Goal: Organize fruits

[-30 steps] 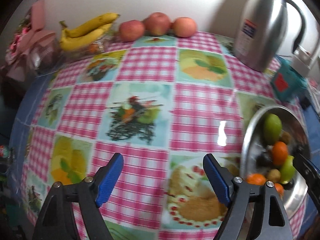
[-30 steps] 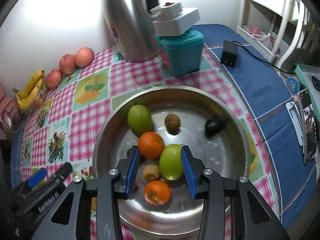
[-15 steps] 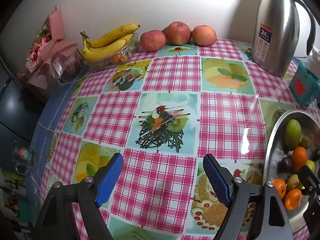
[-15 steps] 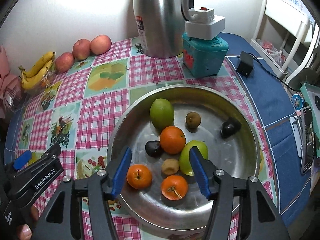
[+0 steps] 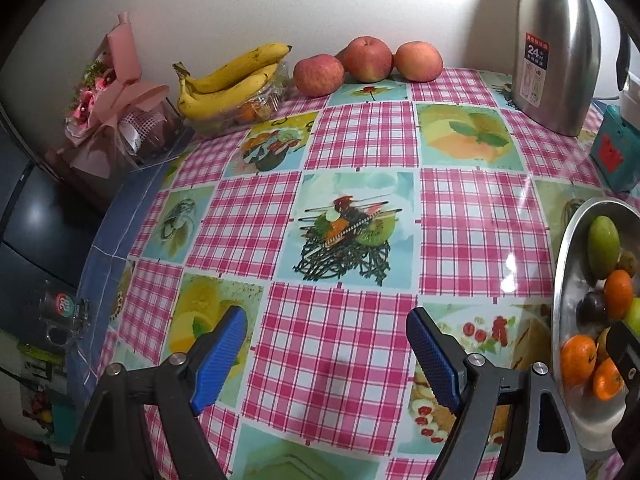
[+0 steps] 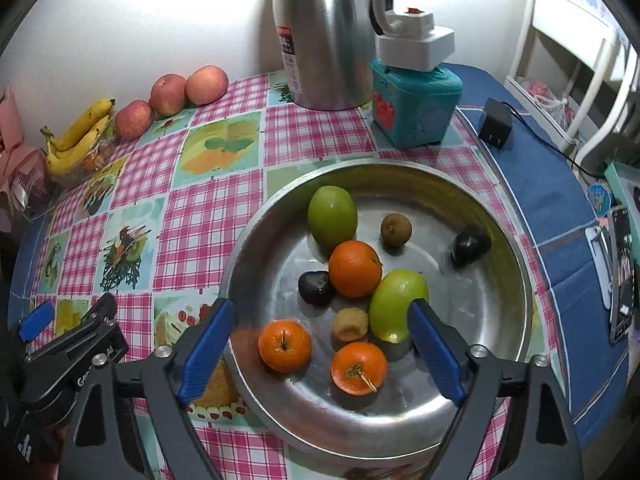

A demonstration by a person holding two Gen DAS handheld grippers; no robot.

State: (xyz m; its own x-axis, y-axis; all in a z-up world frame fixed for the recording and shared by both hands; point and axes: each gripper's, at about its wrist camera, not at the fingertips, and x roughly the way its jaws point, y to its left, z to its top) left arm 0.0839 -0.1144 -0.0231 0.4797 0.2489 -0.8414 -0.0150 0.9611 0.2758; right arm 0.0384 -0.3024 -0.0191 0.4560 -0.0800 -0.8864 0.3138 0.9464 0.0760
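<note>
While right gripper (image 6: 320, 344) jaws just opened, shiny round steel bowl (image 6: 256, 248), glossy oranges (image 6: 355, 268).

We hold our right gripper (image 6: 320, 350) tilted steeply downward, its jaws having just been opening and now wide with nothing pinched; our left gripper (image 5: 326, 354) likewise angles down, jaws spread, empty

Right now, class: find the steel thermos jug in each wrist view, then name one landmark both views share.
Left wrist view: steel thermos jug at the top right, against the wall.
Right wrist view: steel thermos jug at the top centre, behind the metal bowl.
Shared landmark: the three apples by the wall.
</note>
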